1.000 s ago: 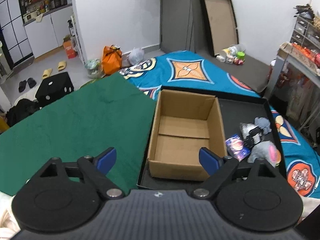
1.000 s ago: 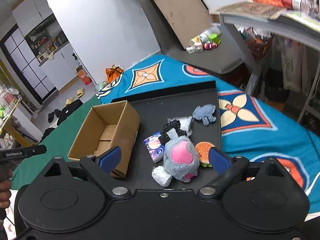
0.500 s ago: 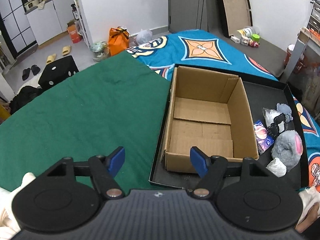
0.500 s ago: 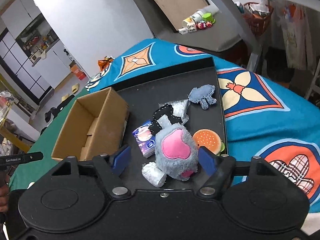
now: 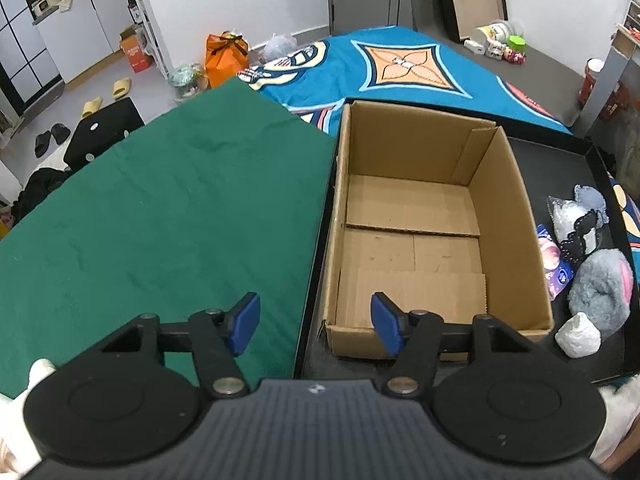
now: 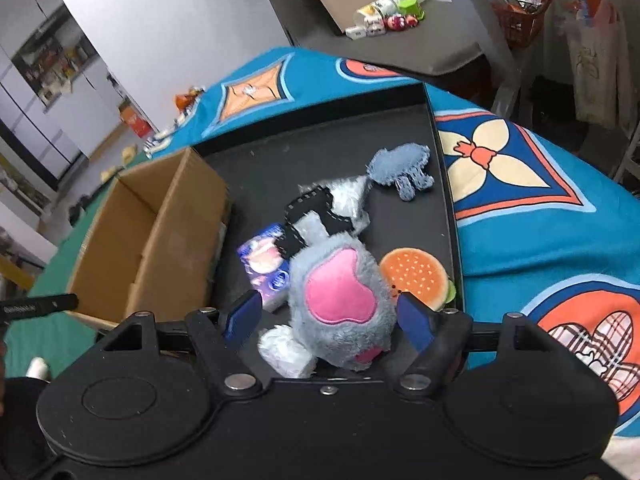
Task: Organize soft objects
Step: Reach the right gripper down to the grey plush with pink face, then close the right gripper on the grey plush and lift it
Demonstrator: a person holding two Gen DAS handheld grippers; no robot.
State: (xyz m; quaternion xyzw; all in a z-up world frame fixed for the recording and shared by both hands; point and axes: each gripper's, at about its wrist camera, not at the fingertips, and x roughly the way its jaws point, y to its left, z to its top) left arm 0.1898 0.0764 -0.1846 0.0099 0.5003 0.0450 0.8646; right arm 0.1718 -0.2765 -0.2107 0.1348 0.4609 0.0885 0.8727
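In the left wrist view, the left gripper (image 5: pixel 316 322) has come lower and closer to the cardboard box (image 5: pixel 424 224) than a second ago, so the box now fills much of the picture; its jaws are closing, with nothing between them, one blue pad over the green cloth (image 5: pixel 168 216) and the other over the near wall of the box. The box is empty, of plain brown corrugated card with flat flaps on its floor, and it stands in the black tray (image 5: pixel 560 160). In the right wrist view, the right gripper (image 6: pixel 330 318) has also sunk toward the soft things, and its jaws stand apart on both sides of the grey plush toy (image 6: pixel 340 300) without pressing it. I judge that a grasp is near. The toy is round and furry with a smooth pink patch; just beside it lie a flat felt burger (image 6: pixel 416 276), a shiny packet (image 6: pixel 266 264) and a crumpled white wad (image 6: pixel 286 350).
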